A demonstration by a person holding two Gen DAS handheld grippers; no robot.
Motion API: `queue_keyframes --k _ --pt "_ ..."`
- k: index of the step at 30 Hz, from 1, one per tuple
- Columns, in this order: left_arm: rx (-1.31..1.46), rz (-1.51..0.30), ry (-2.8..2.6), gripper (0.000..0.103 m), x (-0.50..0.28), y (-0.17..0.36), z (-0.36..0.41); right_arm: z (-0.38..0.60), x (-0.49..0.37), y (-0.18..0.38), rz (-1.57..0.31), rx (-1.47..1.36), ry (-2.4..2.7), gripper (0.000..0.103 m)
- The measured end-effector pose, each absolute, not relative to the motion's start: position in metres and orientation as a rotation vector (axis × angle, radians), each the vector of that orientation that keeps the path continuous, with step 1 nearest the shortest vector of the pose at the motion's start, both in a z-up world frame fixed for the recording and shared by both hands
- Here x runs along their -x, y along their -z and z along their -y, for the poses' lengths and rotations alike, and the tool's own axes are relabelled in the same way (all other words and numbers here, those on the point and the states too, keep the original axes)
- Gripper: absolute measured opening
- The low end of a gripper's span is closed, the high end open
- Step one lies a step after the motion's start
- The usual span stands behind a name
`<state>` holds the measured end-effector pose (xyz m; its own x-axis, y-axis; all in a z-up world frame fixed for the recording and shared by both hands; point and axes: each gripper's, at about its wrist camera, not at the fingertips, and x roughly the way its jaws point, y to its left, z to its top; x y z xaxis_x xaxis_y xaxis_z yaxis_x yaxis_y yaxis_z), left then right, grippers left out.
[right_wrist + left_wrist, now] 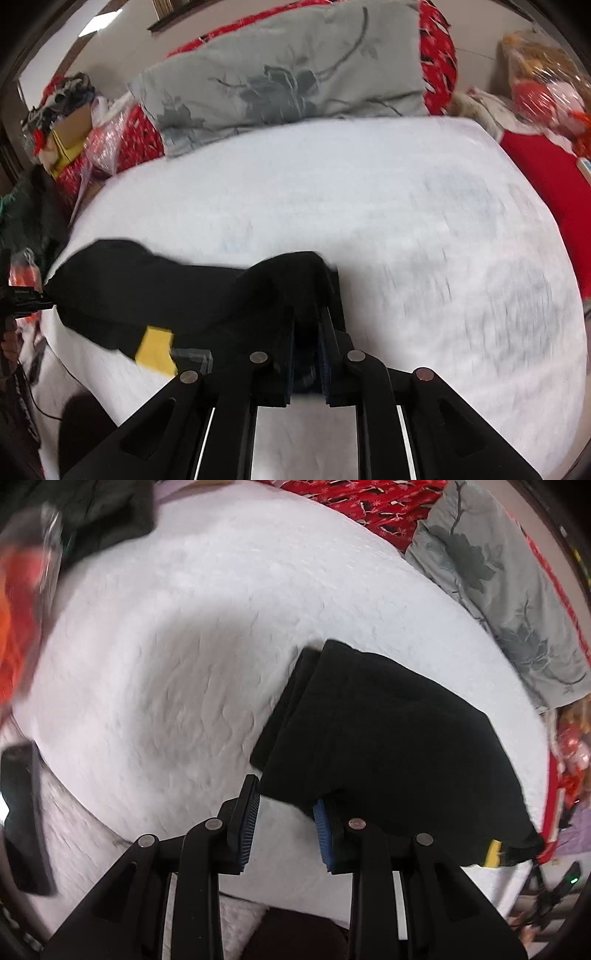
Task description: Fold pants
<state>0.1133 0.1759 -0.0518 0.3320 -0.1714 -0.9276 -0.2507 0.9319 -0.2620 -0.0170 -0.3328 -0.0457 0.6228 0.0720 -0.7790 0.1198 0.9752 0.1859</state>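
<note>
The black pants lie folded in a thick bundle on the white bedspread, with a yellow label at the near right corner. My left gripper is open at the bundle's near left edge; the cloth drapes over its right finger, nothing is between the pads. In the right wrist view the pants stretch left across the bed, yellow label showing. My right gripper is shut on a fold of the pants, lifted into a ridge.
A grey flowered pillow and red patterned bedding lie at the head of the bed. Dark clothes sit at the far left. A black phone-like object is at the left edge. Clutter stands beside the bed.
</note>
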Motion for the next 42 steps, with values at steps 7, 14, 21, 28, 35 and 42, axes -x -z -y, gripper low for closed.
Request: queue_keyframes --k 7,14,21,28,35,42 --pt "0.544 -1.198 0.017 0.027 -0.078 0.026 -0.199 0.356 0.066 0.027 -0.95 -0.284 0.161 0.031" --pt "0.599 -1.189 0.1 0.047 -0.089 0.025 -0.168 0.368 0.064 0.016 -0.917 -0.743 0.03 0.051" --pt "0.627 -1.249 0.062 0.047 -0.12 0.05 -0.159 0.343 0.014 0.045 -1.007 -0.986 -0.023 0.051" --pt "0.638 -1.263 -0.007 0.025 -0.139 0.064 -0.163 0.347 -0.02 0.075 -1.033 -1.1 0.153 0.045" --pt "0.764 -1.072 0.082 0.004 -0.144 -0.004 -0.186 0.357 -0.045 0.008 -0.786 -1.037 -0.014 0.003" --pt "0.663 -1.243 0.024 0.004 -0.123 0.05 -0.181 0.349 -0.017 0.081 -1.002 -1.022 0.001 0.003"
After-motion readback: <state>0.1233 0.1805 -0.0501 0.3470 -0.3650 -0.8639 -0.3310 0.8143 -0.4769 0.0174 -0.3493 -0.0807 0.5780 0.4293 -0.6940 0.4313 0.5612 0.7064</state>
